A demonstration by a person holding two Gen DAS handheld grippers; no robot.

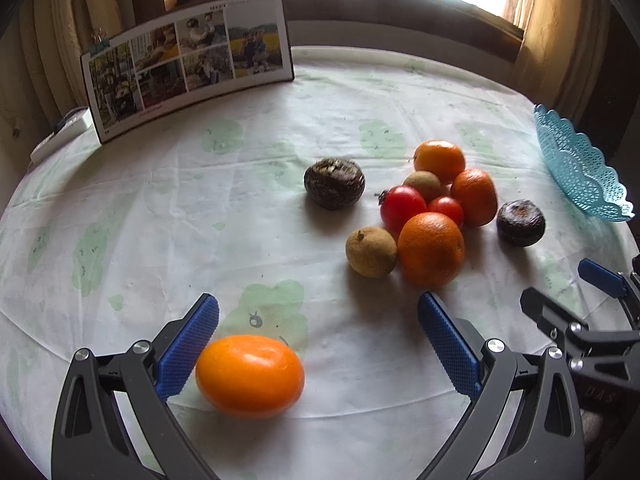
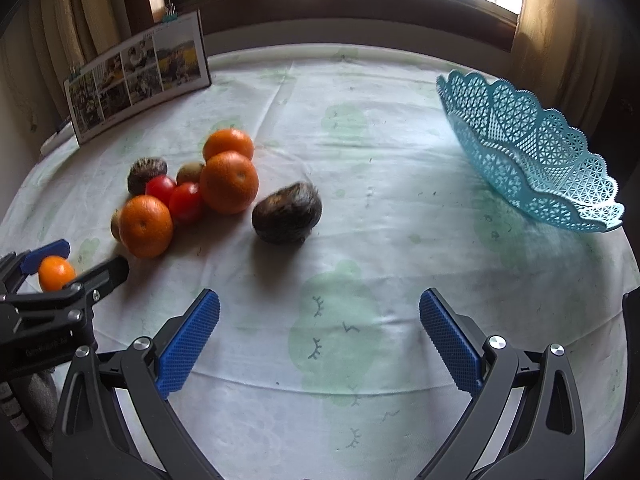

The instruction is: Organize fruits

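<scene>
My left gripper [image 1: 320, 336] is open, and a smooth orange fruit [image 1: 250, 375] lies on the cloth between its fingers, against the left pad [image 1: 188, 346]. Ahead and to the right lies a cluster of oranges [image 1: 431, 249], red tomatoes [image 1: 402, 208] and brown longans [image 1: 371, 252], with two dark fruits [image 1: 334, 183] beside it. My right gripper [image 2: 320, 336] is open and empty over bare cloth. A dark fruit [image 2: 287, 213] lies ahead of it, and the cluster [image 2: 228, 182] is further left. The blue lace basket [image 2: 532, 160] stands empty at the right. The left gripper [image 2: 76, 268] shows at the left edge of the right wrist view.
A round table with a white cloth printed with green shapes [image 1: 160, 220] carries everything. A photo calendar [image 1: 188, 64] stands at the back left, with a white power strip [image 1: 60, 132] beside it. A window and curtains lie behind. The basket edge [image 1: 576, 164] and the right gripper [image 1: 568, 296] show at the right.
</scene>
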